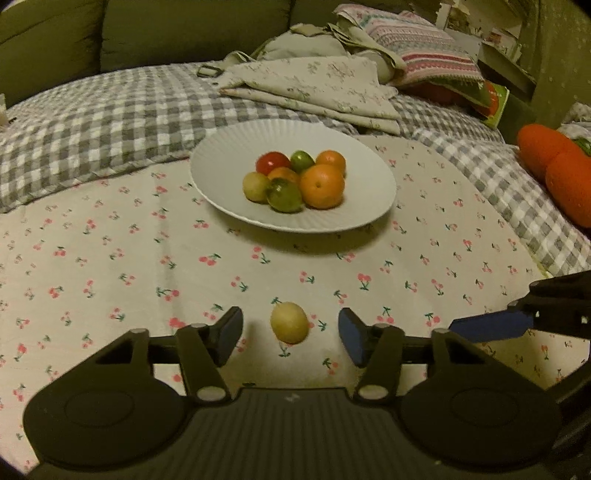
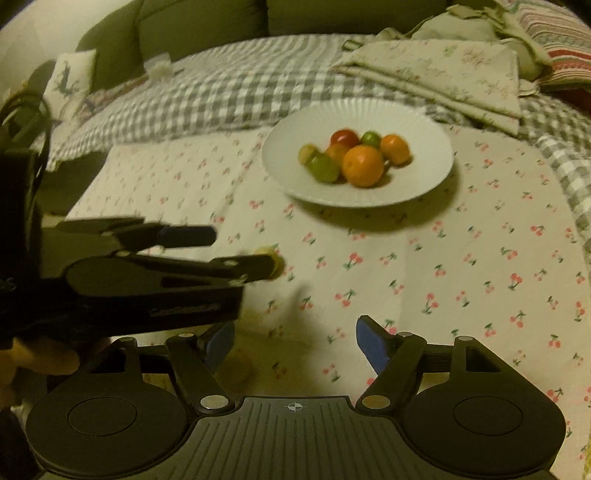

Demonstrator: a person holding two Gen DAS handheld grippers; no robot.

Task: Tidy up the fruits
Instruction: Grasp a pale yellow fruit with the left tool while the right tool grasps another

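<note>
The left gripper (image 1: 290, 334) stands spread around a pale yellow fruit (image 1: 289, 322) on the cherry-print cloth (image 1: 110, 258); the right gripper (image 2: 295, 345) is spread, empty; six fruits fill the white plate (image 1: 229, 147).

Home bedroom, bed with checked quilt (image 1: 110, 110), cherry-print sheet (image 1: 147, 266), folded linens (image 1: 314, 85), patterned pillow (image 1: 417, 44), green padded headboard (image 1: 166, 29)

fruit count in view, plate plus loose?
7. Six on the white plate: red, two green, pale yellow, two clear oranges. A loose yellow fruit lies between the open left gripper's fingers. A partly hidden orange piece may be another.
</note>
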